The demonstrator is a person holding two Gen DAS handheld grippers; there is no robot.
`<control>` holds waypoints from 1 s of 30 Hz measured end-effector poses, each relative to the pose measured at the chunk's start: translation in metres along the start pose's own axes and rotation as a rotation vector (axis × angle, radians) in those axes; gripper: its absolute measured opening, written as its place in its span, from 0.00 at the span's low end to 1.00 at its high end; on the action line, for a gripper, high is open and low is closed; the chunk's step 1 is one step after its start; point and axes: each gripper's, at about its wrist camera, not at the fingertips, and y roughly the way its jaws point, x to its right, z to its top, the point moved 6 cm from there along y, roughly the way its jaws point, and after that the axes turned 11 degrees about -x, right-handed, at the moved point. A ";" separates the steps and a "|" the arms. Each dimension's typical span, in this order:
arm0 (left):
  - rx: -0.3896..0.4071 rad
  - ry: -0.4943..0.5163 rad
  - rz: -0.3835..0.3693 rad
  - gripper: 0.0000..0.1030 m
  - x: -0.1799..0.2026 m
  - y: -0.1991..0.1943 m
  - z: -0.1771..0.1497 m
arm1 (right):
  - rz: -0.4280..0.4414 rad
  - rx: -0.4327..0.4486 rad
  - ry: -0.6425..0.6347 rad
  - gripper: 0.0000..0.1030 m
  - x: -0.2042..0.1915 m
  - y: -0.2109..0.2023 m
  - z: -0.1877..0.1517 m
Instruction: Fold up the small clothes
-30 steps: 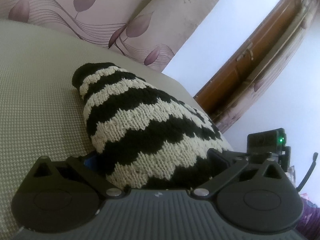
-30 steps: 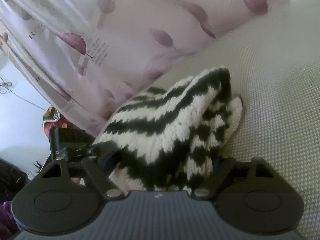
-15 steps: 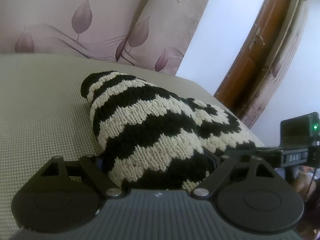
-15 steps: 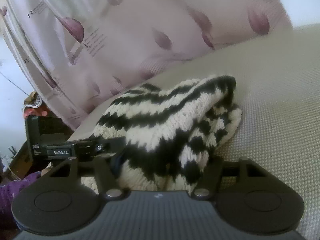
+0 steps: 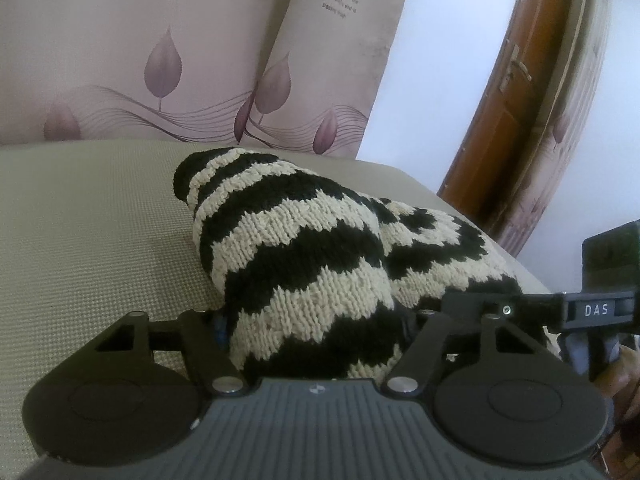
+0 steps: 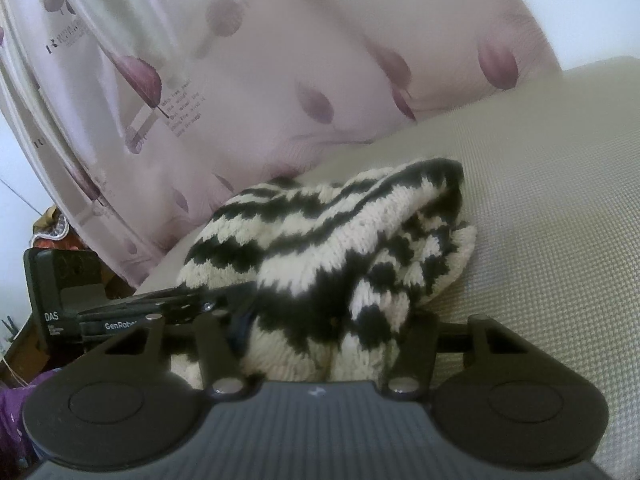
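The left gripper [image 5: 316, 320] is closed on the near edge of a black-and-cream striped knitted garment [image 5: 304, 264], the knit being bunched between its jaws, which have just been closing. The right gripper [image 6: 332, 332] is likewise clamped on a thick bundle of the same garment [image 6: 332, 248], its jaws also having just been closing. The two grippers are seen side by side, each visible at the edge of the other's view. The garment is heaped in a folded mound on a beige woven surface [image 5: 80, 240], its far end resting there. Beyond it, a pale pink curtain with purple leaf prints [image 5: 160, 60] is hung, and a brown wooden door [image 5: 512, 112] is seen at the right in the left wrist view.
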 end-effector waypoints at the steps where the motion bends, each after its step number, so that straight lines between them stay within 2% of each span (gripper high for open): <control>1: 0.000 -0.001 0.003 0.65 0.001 -0.002 0.000 | 0.002 0.002 0.005 0.54 -0.002 0.000 0.000; 16: -0.002 -0.002 0.030 0.63 0.004 -0.029 -0.006 | 0.048 0.026 0.068 0.53 -0.031 -0.002 -0.017; 30: 0.020 -0.030 0.083 0.62 -0.017 -0.098 -0.032 | 0.130 0.031 0.060 0.53 -0.089 0.015 -0.040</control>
